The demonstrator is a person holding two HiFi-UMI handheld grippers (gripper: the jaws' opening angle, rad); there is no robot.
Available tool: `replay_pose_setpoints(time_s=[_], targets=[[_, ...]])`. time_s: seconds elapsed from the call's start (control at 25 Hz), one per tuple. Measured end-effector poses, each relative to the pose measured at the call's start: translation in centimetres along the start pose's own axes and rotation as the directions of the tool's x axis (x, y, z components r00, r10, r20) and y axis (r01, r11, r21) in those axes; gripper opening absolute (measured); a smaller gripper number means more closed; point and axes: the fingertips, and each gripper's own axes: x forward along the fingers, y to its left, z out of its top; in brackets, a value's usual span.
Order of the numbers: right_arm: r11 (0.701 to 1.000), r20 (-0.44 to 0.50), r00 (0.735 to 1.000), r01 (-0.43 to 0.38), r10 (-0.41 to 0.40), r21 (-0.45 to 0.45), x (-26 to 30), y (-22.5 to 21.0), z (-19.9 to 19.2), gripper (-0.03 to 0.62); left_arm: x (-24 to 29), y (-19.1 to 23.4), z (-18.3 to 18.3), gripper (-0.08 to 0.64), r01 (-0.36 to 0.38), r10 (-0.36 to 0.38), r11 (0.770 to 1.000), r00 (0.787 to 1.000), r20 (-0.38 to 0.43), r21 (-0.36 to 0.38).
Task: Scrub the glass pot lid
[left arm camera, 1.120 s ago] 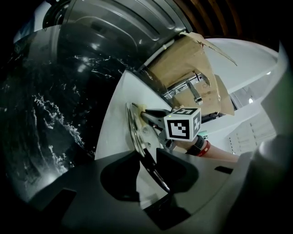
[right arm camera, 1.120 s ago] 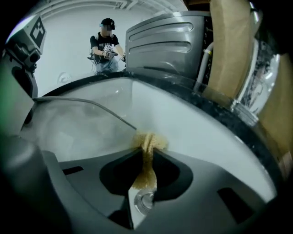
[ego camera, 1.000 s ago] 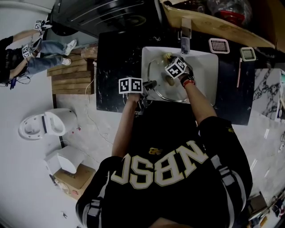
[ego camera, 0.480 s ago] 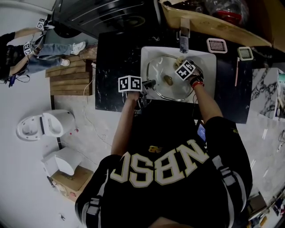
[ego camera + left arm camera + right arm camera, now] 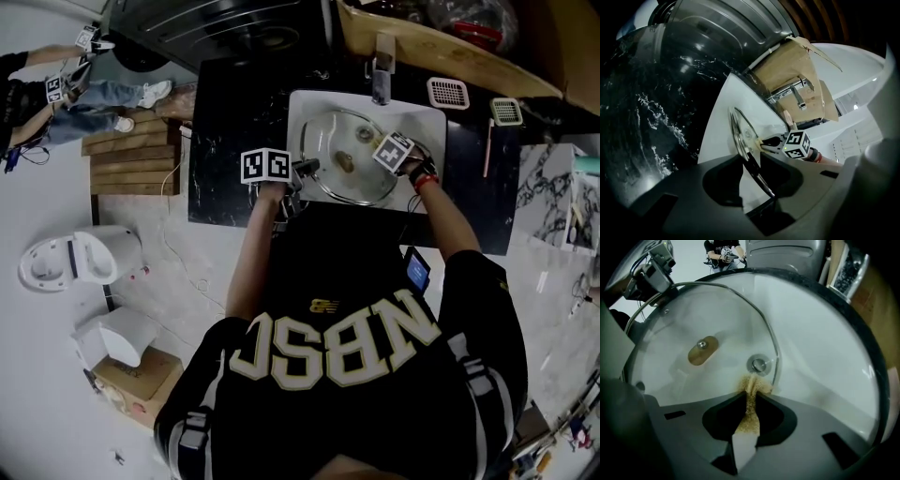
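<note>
The round glass pot lid (image 5: 330, 184) with a brownish knob (image 5: 345, 161) sits in the white sink (image 5: 429, 129). My left gripper (image 5: 304, 170) is shut on the lid's metal rim (image 5: 740, 136) at its left edge; the rim runs between the jaws of my left gripper (image 5: 751, 174). My right gripper (image 5: 379, 142) is shut on a yellow-brown scouring pad (image 5: 750, 408), whose tip presses on the glass near the lid's right rim. The sink drain (image 5: 758, 364) shows through the lid (image 5: 693, 319). The right gripper (image 5: 774, 142) also shows in the left gripper view, beyond the lid.
A faucet (image 5: 380, 80) stands at the sink's back edge. Black marble counter (image 5: 234, 112) flanks the sink, with two small strainers (image 5: 455, 92) at the back right. Another person (image 5: 37, 94) is at the far left, beyond a wooden pallet (image 5: 131, 155).
My right gripper has moved with the pad from the lid's upper middle to its right side. The left gripper has kept its hold on the rim.
</note>
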Motion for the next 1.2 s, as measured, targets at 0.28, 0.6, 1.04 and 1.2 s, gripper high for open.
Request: replay_pose_setpoints(time_s=[0.28,0.6,1.04,1.2], targets=[[0.990,-0.054,0.989,-0.139,0.138,-0.017,-1.3,2.7,-1.3,0.069,0.1,0.1,0.0,0.127,-0.002,0.002,1.000,1.000,0.004,-0.010],[0.943,0.005,0.943,-0.333,0.333,0.025,-4.1,6.9,-1.7,0.067,0.0,0.0,0.0,0.127,0.002,-0.002,1.000,1.000,0.000,-0.020],[0.918,0.028,0.918,-0.396,0.396,-0.011,-6.4,10.8,0.2,0.064,0.0,-0.3,0.3,0.126,0.003,-0.003,1.000,1.000,0.007,-0.010],[0.862,0.143,0.853,-0.508,0.502,0.001,-8.1,13.9,2.4,0.064,0.0,0.0,0.3,0.123,-0.010,0.010,1.000,1.000,0.009,-0.003]])
